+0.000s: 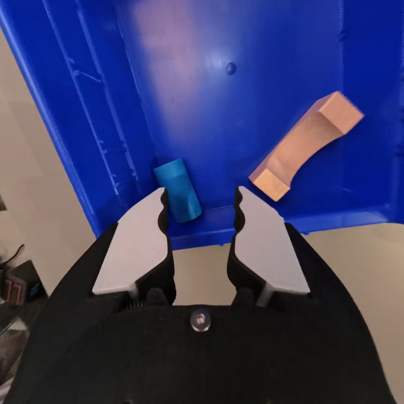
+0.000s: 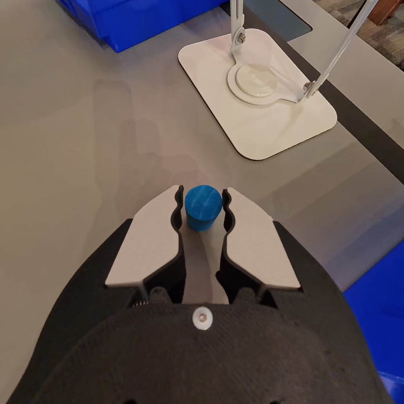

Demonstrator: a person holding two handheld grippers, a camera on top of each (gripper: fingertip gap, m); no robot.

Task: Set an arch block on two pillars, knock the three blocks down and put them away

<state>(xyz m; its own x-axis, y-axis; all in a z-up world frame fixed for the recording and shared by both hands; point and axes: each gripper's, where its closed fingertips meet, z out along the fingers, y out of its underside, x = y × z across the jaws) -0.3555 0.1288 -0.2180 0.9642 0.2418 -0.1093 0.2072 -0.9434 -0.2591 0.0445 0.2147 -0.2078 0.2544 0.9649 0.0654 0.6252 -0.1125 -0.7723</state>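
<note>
One pillar stands out on the tabletop; the other two blocks lie in the blue bin.

The right hand-held gripper [image 2: 202, 197] brackets the upright blue cylinder [image 2: 202, 206] on the tabletop [image 2: 76, 142], jaws parted with a sliver of gap each side, axis vertical, well short of the blue bin [image 2: 131, 19]. The left hand-held gripper [image 1: 201, 200] hangs released over the blue bin [image 1: 218, 98], where a second blue cylinder [image 1: 178, 190] lies beside its left fingertip and the arch block [image 1: 306, 146] lies to the right.
</note>
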